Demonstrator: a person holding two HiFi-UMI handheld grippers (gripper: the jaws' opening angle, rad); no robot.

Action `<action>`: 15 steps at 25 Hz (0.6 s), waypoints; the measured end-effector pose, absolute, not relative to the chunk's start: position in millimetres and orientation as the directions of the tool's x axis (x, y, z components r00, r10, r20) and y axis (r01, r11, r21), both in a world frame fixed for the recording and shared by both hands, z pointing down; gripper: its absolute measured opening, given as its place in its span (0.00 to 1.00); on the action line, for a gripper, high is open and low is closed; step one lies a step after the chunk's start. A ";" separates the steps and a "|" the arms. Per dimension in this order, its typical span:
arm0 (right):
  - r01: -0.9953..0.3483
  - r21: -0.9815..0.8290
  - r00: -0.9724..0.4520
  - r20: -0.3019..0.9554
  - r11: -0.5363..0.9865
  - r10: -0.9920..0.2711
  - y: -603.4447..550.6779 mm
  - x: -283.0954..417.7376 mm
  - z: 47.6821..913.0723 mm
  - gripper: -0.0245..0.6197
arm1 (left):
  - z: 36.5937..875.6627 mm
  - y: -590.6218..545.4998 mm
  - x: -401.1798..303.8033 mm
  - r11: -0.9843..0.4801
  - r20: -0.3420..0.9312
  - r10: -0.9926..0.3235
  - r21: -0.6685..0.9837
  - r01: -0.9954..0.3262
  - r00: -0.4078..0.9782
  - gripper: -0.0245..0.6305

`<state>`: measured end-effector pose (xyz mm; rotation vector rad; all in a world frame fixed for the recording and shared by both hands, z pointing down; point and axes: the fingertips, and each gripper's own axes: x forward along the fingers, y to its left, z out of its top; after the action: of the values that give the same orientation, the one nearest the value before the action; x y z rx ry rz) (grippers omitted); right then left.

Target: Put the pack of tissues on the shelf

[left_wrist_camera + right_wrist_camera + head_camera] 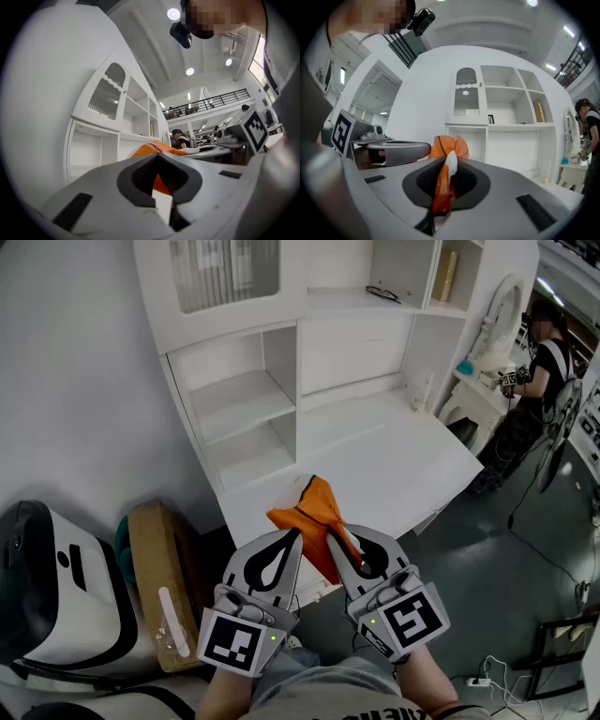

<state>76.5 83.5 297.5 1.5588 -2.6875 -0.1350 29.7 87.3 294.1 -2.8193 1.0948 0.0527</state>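
The 2 grippers are holding the orange pack in the air before the shelf. The right gripper jaws are clenching its wrapper edge, and the left gripper jaws are pinching the other side.

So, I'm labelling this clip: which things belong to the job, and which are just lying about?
Job: tissue pack, left claw and right claw gripping it, shelf.
Lying about: box, glasses, white case.
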 end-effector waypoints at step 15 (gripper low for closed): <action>-0.889 0.093 -0.452 -0.014 0.448 -0.892 77.7 68.6 299.9 0.09 | 294.6 78.1 20.0 -0.759 -0.082 -0.639 -0.094 -0.645 0.764 0.08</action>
<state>68.6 77.7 299.9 1.6253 -2.6423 -0.1347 20.0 78.1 294.6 -2.8403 1.0377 0.0680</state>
